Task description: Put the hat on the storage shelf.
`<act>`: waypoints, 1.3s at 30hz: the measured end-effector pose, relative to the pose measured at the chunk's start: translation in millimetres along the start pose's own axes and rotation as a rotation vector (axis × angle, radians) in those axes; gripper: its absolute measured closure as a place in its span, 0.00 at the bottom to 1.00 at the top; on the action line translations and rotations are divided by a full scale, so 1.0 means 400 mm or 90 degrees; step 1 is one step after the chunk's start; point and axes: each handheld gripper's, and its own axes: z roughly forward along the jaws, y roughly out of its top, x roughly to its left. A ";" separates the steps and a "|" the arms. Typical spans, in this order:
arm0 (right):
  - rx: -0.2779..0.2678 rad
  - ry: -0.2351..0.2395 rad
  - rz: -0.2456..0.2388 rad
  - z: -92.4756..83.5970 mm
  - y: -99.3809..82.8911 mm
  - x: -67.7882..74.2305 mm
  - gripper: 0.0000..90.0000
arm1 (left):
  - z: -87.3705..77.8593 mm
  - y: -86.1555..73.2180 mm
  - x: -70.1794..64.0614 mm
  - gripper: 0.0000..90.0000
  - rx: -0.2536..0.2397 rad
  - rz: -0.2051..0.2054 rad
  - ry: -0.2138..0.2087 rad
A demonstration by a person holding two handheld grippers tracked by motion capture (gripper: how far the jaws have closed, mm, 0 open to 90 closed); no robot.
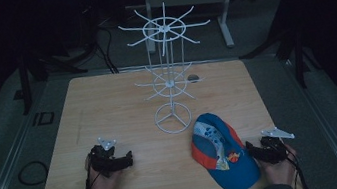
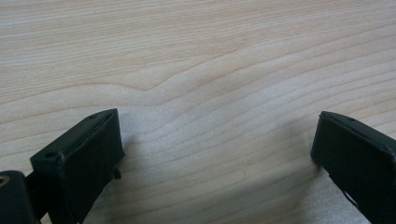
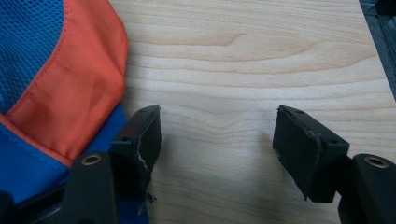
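wooden table (image 1: 107,103) is lying bare between my left gripper (image 2: 215,154) jaws; both grippers gaping empty, cap (image 3: 56,70) sitting beside my right gripper (image 3: 217,140) jaw, rack (image 1: 168,74) waiting unloaded.

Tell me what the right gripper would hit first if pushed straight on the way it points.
Probably nothing: between the open jaws of the right gripper lies bare table up to its far edge. The cap sits just beside its left jaw, so that jaw might graze it.
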 end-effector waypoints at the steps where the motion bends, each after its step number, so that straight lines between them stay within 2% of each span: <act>1: 0.000 0.000 0.000 0.000 0.000 0.000 0.36 | 0.000 0.000 0.000 0.03 0.000 0.000 0.000; 6: 0.012 0.005 -0.004 -0.001 0.006 -0.001 0.36 | 0.000 0.000 0.000 0.03 0.000 0.000 0.000; 8: 0.028 0.006 -0.007 0.000 0.013 -0.002 0.36 | 0.000 0.000 0.000 0.03 0.000 0.000 -0.001; 17: 0.069 0.036 -0.042 -0.003 0.030 -0.014 0.35 | 0.000 0.000 0.000 0.03 0.000 0.000 -0.001; 39: 0.021 0.035 -0.036 -0.009 0.000 -0.016 0.34 | -0.001 0.000 -0.003 0.03 0.001 0.007 -0.004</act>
